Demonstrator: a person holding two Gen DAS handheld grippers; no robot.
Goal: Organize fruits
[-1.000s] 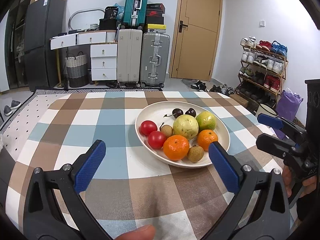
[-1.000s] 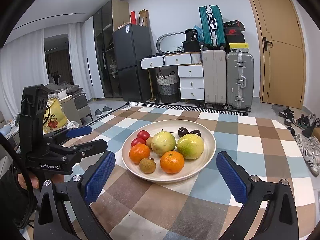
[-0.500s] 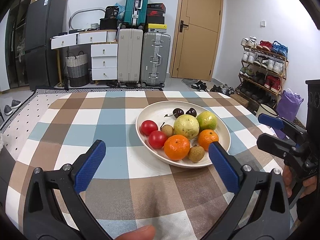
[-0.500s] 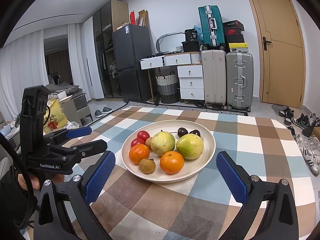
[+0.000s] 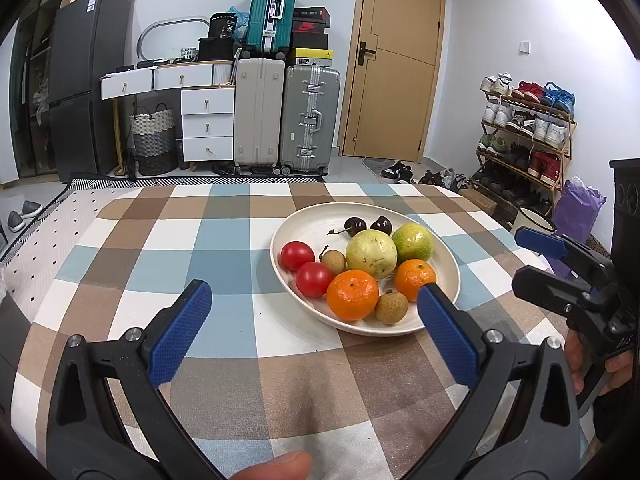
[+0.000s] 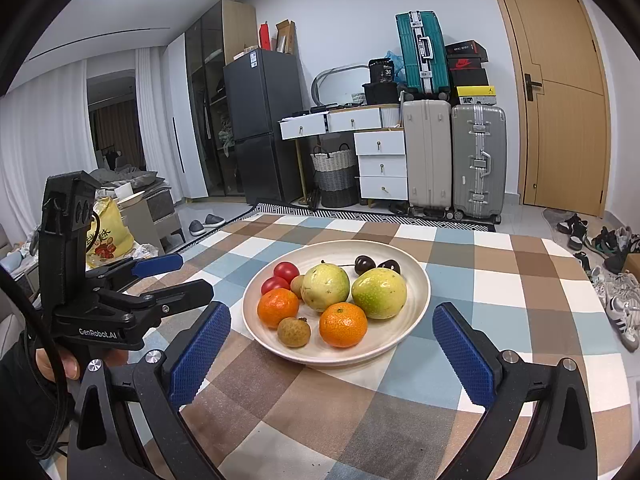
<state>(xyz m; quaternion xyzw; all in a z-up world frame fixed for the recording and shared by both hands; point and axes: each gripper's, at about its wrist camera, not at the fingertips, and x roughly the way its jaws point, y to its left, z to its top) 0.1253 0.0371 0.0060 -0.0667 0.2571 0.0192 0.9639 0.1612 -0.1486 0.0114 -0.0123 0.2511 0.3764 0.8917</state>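
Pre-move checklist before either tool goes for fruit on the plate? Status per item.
1. Left tool open, holding nothing: ok.
2. Right tool open, holding nothing: ok.
3. All fruit inside the plate, none on the checkered cloth: ok.
4. Near orange and longan unobstructed at the front rim: ok.
5. Tools apart from each other and short of the plate: ok.
6. Destination container for sorted fruit: cannot tell, none visible.
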